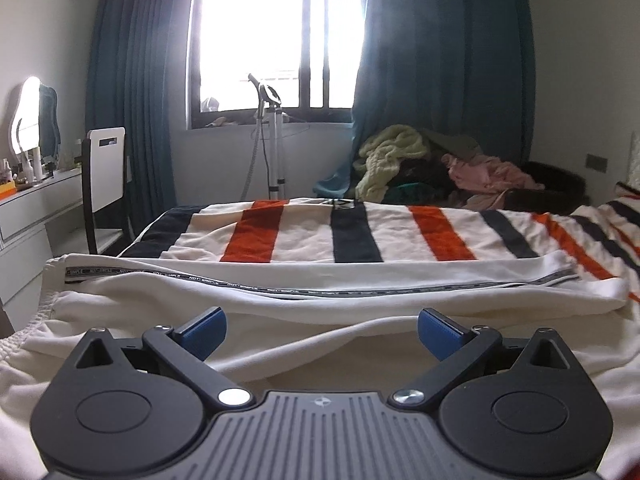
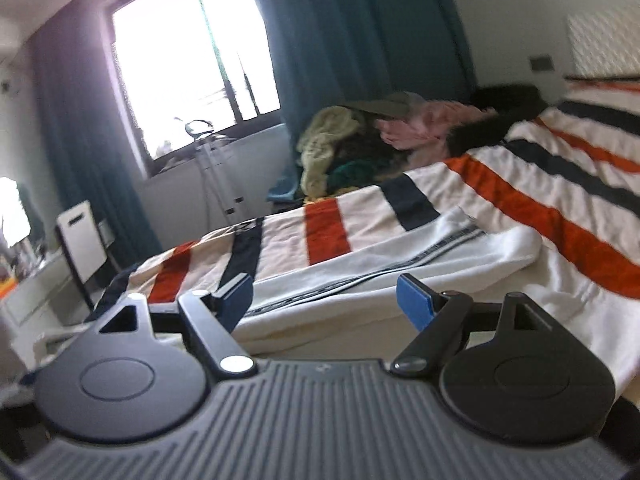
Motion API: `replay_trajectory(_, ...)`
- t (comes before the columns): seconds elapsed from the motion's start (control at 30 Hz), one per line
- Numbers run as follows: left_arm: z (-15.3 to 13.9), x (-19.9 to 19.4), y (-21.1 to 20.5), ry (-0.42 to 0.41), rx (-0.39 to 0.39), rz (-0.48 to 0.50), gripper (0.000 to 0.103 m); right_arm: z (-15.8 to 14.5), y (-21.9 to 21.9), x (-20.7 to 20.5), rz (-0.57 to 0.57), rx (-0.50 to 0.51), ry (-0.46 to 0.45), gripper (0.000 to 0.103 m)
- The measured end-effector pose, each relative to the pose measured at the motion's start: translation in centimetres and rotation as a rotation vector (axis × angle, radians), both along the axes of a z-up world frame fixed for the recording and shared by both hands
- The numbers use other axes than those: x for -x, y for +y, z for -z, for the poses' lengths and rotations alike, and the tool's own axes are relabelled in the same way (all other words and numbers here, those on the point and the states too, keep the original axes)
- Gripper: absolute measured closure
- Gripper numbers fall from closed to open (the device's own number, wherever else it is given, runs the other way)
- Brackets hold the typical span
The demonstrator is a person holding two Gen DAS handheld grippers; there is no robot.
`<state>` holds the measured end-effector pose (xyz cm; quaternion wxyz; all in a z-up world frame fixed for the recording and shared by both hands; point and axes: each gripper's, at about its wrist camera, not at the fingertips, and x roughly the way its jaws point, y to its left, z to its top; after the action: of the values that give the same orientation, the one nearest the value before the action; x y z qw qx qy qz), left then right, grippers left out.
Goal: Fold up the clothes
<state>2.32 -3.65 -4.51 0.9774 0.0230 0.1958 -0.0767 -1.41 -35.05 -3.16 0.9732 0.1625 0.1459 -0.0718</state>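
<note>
White trousers (image 1: 304, 284) with a dark printed side tape lie folded lengthwise across the near side of the bed, elastic waistband at the left. My left gripper (image 1: 320, 332) hangs just above the nearest fold, its blue pads wide apart and holding nothing. In the right wrist view the same white trousers (image 2: 400, 264) stretch from the near edge to a rounded leg end at the right. My right gripper (image 2: 326, 300) stands open above them, tilted, with only cloth seen behind the gap.
The bed carries a striped cover (image 1: 304, 232) in white, orange and navy. A heap of clothes (image 1: 432, 164) sits at the far side under the blue curtain. A garment steamer stand (image 1: 272, 140), a white chair (image 1: 106, 168) and a dresser (image 1: 36, 208) stand to the left.
</note>
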Motion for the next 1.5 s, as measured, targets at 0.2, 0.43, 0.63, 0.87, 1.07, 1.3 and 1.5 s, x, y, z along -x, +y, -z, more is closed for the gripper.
replay_trajectory(0.2, -0.3, 1.6, 0.9, 0.007, -0.034, 0.005, 0.000, 0.9, 1.1, -1.2, -0.016, 0.032, 0.037, 0.022)
replay_trajectory(0.43, -5.4, 2.4, 7.4, -0.050, -0.017, -0.105, 0.000, 1.6, -1.6, -1.3, 0.088, -0.098, 0.058, 0.022)
replay_trajectory(0.63, -9.1, 2.3, 16.9, 0.013, 0.185, -0.309, 0.000, 2.0, -3.5, -0.7, 0.168, -0.163, 0.062, 0.022)
replay_trajectory(0.87, -13.2, 3.2, 25.3, -0.055, 0.074, -0.534, 0.000, 1.7, -4.2, 0.5, 0.263, -0.103, 0.060, 0.022)
replay_trajectory(1.07, -12.5, 4.5, 28.9, 0.070, 0.115, -0.525, 0.000, 2.1, -5.1, 0.8, 0.326, -0.111, 0.088, 0.022)
replay_trajectory(1.3, -5.2, 7.9, 31.2, 0.304, 0.488, -0.379, 0.000, 2.8, -7.2, 1.7, 0.399, -0.203, 0.123, 0.022)
replay_trajectory(1.5, -2.6, 8.0, 34.2, 0.405, 0.687, -0.393, 0.001, 3.9, -10.0, 2.5, 0.441, -0.391, 0.144, 0.022)
